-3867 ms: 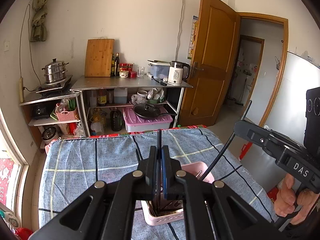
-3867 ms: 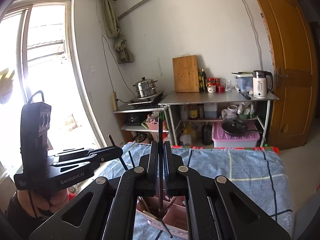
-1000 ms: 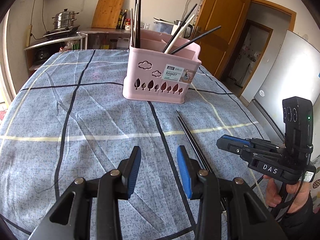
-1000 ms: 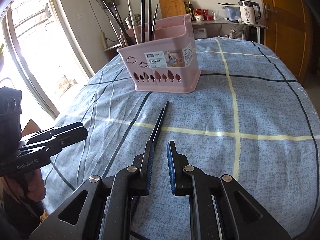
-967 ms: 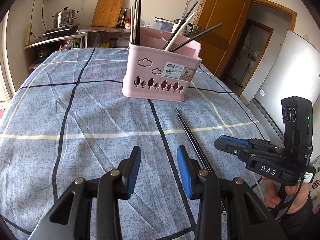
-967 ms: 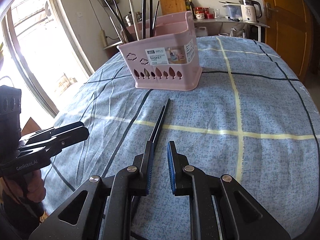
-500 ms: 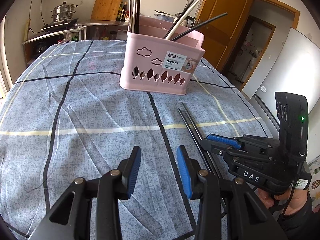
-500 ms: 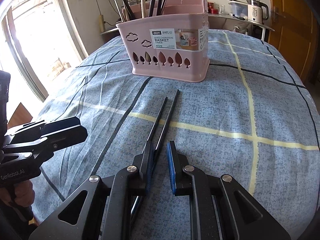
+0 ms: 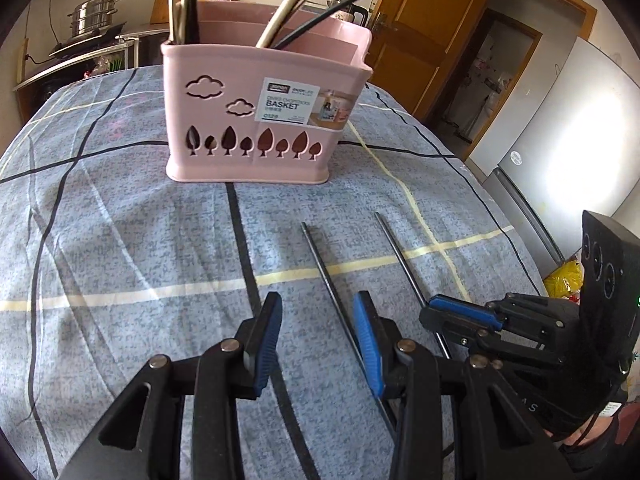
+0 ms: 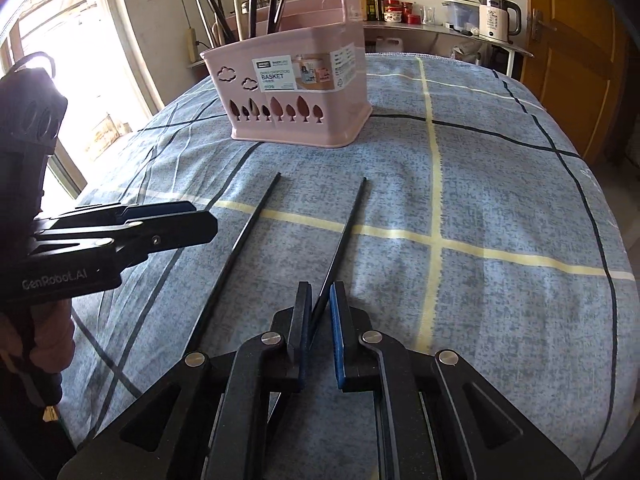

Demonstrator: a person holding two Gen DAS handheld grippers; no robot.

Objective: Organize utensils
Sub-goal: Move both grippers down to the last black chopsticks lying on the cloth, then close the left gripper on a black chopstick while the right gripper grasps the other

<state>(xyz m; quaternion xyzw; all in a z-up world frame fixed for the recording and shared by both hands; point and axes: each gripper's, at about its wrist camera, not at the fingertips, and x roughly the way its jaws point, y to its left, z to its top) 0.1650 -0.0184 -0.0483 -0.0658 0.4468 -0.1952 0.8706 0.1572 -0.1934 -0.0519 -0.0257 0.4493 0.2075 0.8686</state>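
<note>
Two chopsticks lie apart, near basket.

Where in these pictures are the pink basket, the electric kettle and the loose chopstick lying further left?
pink basket (image 10: 320,96): right wrist view, on its front wall beside the label.
electric kettle (image 10: 496,20): right wrist view, on its white body.
left chopstick (image 10: 248,232): right wrist view, midway along its shaft.

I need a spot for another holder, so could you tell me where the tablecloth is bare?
Bare cloth lies left of the pink basket and to the right, beyond the yellow stripe. The middle is crowded: two black chopsticks lie before the basket with both grippers over them.
</note>
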